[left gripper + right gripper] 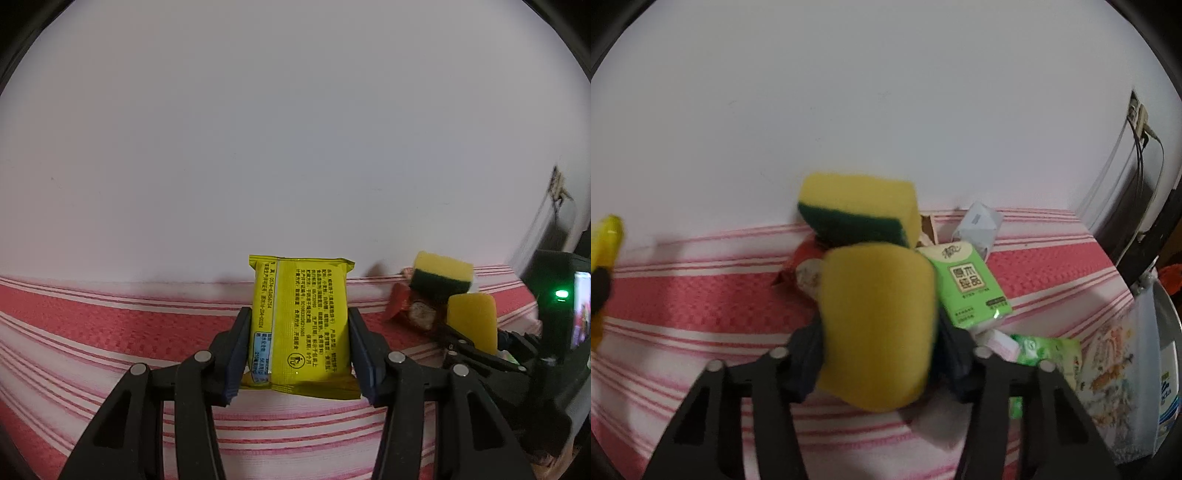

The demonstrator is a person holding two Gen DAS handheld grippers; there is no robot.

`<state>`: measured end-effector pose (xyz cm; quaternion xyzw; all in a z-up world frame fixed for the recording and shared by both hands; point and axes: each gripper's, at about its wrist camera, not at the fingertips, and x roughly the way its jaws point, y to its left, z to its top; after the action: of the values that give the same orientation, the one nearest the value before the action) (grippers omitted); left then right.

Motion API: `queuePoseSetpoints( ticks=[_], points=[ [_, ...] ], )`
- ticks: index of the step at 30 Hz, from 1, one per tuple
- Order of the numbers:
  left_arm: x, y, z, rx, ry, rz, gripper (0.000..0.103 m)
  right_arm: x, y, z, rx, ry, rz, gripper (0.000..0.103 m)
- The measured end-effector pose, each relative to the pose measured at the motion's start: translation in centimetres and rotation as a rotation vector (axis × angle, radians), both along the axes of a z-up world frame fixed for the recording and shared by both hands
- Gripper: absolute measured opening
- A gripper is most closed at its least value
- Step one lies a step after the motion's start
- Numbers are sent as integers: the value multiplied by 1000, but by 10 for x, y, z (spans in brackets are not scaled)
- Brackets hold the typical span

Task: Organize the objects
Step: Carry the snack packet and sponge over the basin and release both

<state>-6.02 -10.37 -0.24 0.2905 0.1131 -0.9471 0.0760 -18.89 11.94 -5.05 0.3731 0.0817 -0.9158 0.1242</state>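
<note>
My left gripper (pixel 298 321) is shut on a yellow snack packet (pixel 301 325), held upright over the red-and-white striped cloth (pixel 110 332). My right gripper (pixel 879 328) is shut on a yellow sponge (pixel 877 325); it also shows at the right of the left wrist view (pixel 472 321). A second yellow sponge with a green scouring side (pixel 857 214) rests behind it on a red wrapper (pixel 801 258) near the wall. A green tissue pack (pixel 971 284) lies to the right of the held sponge.
A white wall (pixel 886 92) stands behind the table. A small grey-white pack (pixel 979 221), a pink-white pack (pixel 1001 341) and a green wrapper (pixel 1045 350) lie at the right. A printed plastic container (pixel 1119 365) and cables (pixel 1145 155) are at the far right edge.
</note>
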Motion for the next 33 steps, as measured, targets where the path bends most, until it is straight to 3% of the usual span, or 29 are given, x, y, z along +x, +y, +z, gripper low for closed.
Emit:
queuePoseSetpoints(
  ticks=[4,13,16,24,33],
  points=[
    [0,4,4,82,31,-92,52,40,19,27,-88,100,35,49],
    [12,17,16,87,97,-208,52,104,68,51,-266,226,84,49],
    [7,26,15,121,109,-260,52,117,84,58,-311,259,83,49],
    [11,47,24,139,150,-340,52,146,108,71,-305,384,13,50],
    [20,86,36,66,144,-377,52,149,136,71,-294,467,-59,50]
  ],
)
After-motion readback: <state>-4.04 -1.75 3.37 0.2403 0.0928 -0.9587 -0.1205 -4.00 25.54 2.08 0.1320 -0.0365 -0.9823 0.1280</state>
